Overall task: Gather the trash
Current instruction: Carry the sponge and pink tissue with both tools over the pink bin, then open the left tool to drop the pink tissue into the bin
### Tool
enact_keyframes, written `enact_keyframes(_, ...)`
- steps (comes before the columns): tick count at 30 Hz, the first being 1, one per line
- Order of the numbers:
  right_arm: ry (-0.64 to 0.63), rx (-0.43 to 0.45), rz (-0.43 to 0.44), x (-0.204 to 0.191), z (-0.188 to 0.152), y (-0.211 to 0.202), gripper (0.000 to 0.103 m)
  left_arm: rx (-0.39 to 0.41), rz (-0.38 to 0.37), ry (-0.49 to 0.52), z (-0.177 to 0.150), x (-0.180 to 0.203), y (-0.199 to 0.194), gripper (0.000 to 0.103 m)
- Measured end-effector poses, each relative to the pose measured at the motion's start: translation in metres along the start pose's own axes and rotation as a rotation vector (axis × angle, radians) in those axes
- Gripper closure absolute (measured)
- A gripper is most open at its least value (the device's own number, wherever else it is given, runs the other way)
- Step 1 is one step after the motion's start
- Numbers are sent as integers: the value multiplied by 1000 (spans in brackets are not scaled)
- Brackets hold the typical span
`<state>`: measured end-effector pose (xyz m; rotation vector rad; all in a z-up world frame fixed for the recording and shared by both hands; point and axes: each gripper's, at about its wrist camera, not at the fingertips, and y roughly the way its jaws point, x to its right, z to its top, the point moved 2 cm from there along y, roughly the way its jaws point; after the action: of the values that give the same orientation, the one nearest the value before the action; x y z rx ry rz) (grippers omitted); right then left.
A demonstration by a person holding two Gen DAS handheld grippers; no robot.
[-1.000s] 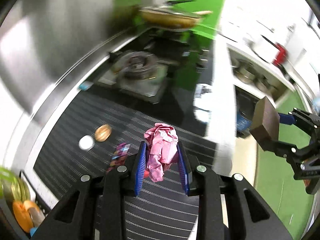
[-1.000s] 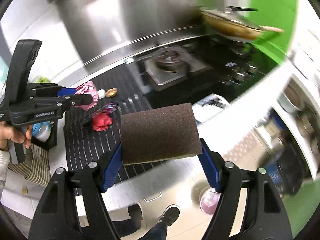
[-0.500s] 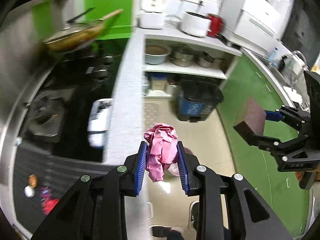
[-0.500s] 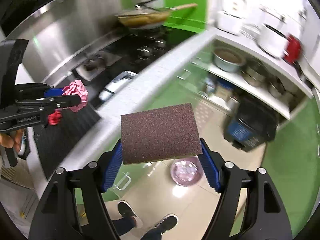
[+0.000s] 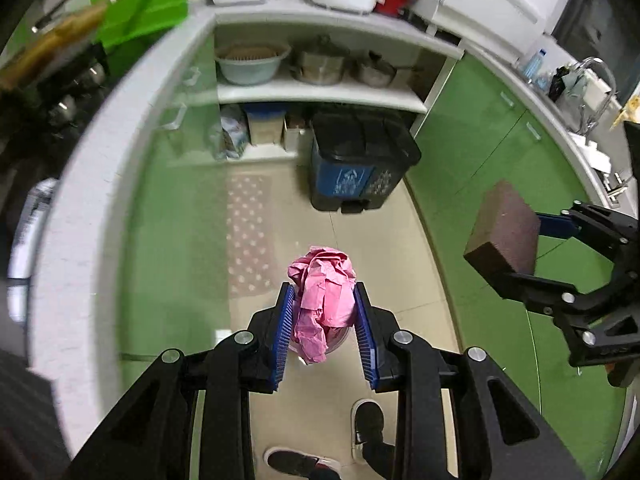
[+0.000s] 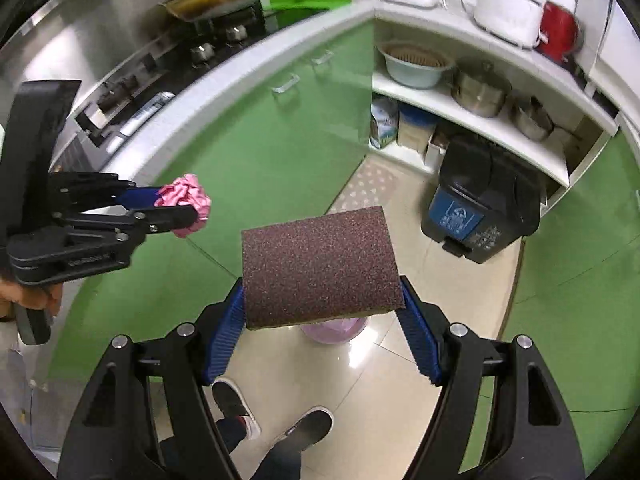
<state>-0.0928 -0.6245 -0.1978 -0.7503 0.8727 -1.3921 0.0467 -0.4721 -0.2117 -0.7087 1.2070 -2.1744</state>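
Observation:
My left gripper (image 5: 323, 312) is shut on a crumpled pink paper ball (image 5: 324, 288), held above the beige floor. In the right wrist view the same left gripper (image 6: 176, 206) and pink paper ball (image 6: 186, 196) hang at the left. A brown sponge (image 6: 318, 264) with a yellow underside sits clamped in my right gripper (image 6: 322, 320); in the left wrist view the right gripper (image 5: 532, 248) and sponge (image 5: 502, 236) are at the right. Directly under both grippers a small pink-lined bin (image 6: 336, 328) stands on the floor, mostly hidden.
A black and blue pedal bin (image 5: 360, 164) with closed lids stands by the open shelves (image 5: 320, 92) of pots. Green cabinet fronts (image 6: 256, 132) curve along the left and right. The person's shoes (image 6: 272, 420) are on the floor below. A patterned mat (image 5: 246, 232) lies by the cabinets.
Both grippers swung away from the stove and black countertop mat, out over the kitchen floor and downward, carrying the pink paper and the sponge. The small pink-lined bin came underneath them.

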Motion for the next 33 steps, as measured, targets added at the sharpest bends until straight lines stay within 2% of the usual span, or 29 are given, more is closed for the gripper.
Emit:
enact_keyframes(10,38,-47,-10,52,-32,75,32,-114,-41,13,-18,7,125,73)
enact_keyframes(15,66,-62,-24,66,-45,99,32,-142,-63,24,-24,2,162,73)
enact_keyframes(23,101,-74,-34,79,-59,123,32,-155,-84,27,-31,-1,191,73)
enact_keyframes(24,104,-75,-34,79,-60,124,31,-154,-83,29,-31,-2,193,71)
enact_keyframes(26,109,-76,-34,78,-61,126,31,-146,-76,33,-31,-3,194,41)
enact_keyframes(27,111,-78,-34,79,-62,127,31,-135,-75,34,-30,-4,194,7)
enact_keyframes(28,112,-78,-35,77,-62,127,31,-109,-71,36,-29,-4,193,5)
enact_keyframes(33,116,-81,-36,74,-64,131,31,-133,-49,31,-30,-10,195,5)
